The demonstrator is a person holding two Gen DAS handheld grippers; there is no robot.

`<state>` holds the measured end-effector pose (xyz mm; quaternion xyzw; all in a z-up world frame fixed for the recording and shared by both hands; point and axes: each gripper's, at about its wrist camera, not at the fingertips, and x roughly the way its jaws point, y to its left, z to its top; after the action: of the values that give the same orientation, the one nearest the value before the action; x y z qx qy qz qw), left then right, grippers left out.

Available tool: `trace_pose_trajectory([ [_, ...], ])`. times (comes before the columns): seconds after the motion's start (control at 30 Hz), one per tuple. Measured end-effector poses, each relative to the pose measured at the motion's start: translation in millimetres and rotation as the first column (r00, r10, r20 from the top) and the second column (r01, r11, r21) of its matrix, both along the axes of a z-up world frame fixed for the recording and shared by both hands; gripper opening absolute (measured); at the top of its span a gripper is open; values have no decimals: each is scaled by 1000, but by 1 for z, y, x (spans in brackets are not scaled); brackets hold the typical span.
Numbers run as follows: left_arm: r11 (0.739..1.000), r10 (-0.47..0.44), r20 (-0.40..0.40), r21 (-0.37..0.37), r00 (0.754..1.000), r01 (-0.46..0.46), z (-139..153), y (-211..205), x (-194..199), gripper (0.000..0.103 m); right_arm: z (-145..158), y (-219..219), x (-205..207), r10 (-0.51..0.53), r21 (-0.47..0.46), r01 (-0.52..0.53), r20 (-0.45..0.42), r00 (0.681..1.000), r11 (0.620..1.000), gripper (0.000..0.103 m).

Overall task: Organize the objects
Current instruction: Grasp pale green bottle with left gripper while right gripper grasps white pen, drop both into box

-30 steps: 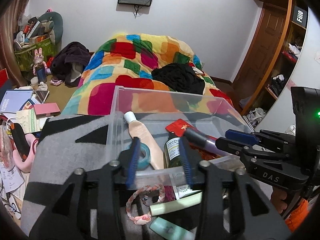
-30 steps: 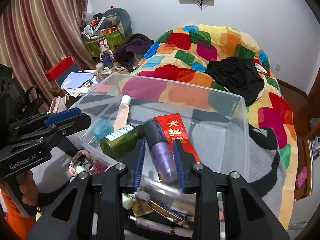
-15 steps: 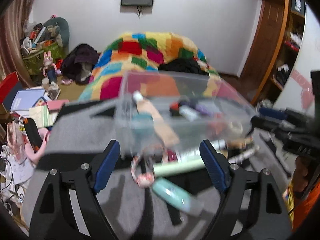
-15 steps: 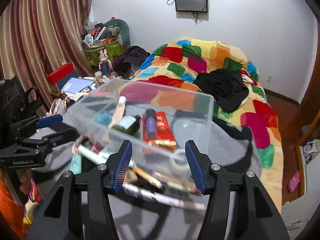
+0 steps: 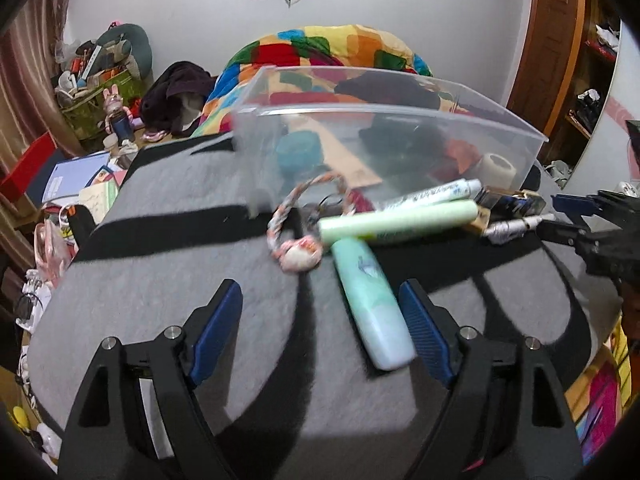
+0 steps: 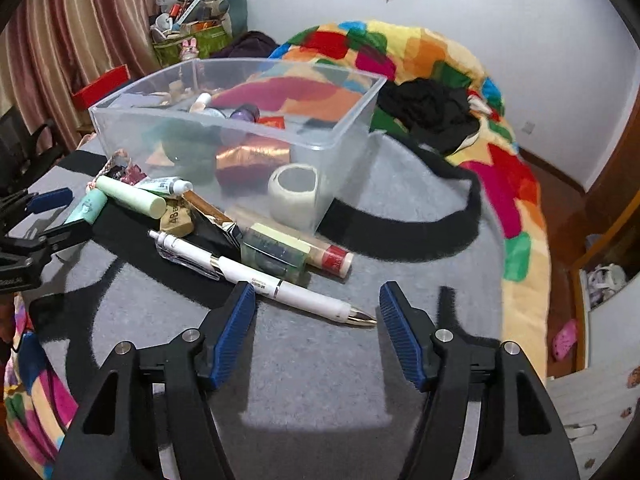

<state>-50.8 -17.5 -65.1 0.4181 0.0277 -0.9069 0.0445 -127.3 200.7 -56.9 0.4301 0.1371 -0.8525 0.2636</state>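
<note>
A clear plastic bin point(image 5: 384, 120) holding several items stands on a grey and black blanket point(image 5: 180, 260). In front of it lie a mint tube point(image 5: 368, 300), a pale green stick point(image 5: 400, 222) and a braided ring point(image 5: 296, 216). My left gripper point(image 5: 320, 292) hovers low over the blanket, jaws wide but closing a little. The mint tube lies between them near the right finger, untouched. My right gripper point(image 6: 317, 292) is opening, with the tip of a white pen point(image 6: 280, 288) between its jaws and no pad touching it. A tape roll point(image 6: 296, 196) leans on the bin point(image 6: 224, 120).
An eraser point(image 6: 176, 218), a green box point(image 6: 276, 254) and small tubes crowd the strip before the bin. Behind it is a bed with a colourful quilt point(image 6: 420, 52) and a black garment point(image 6: 428, 108). Books and clutter point(image 5: 80, 184) lie at the left, and a wooden door point(image 5: 552, 40) stands at the right.
Both grippers drew back from the bin and sank toward the blanket while their jaws spread. The right's jaws stood about a purple bottle over the bin; that bottle now lies inside.
</note>
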Motion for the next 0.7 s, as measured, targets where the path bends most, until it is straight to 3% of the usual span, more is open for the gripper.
trace_pose_trajectory([
  [0.17,1000,0,2,-2,1000,0,2,-13,15,68,-5,-2,3,40,2,-40,14,999,999,58],
  [0.33,1000,-24,-3,19,1000,24,3,-15,15,68,0,-3,22,115,-9,-115,51,992,993,38],
  [0.5,998,-64,-9,29,998,64,1,-7,2,66,5,-12,45,239,-55,-235,89,967,970,37],
  [0.57,997,-77,-12,25,997,78,1,-4,-2,63,3,-22,51,260,-33,-259,71,963,965,37],
  [0.7,994,-100,-21,35,995,101,1,0,-4,43,1,-37,44,261,-52,-257,72,963,965,37],
])
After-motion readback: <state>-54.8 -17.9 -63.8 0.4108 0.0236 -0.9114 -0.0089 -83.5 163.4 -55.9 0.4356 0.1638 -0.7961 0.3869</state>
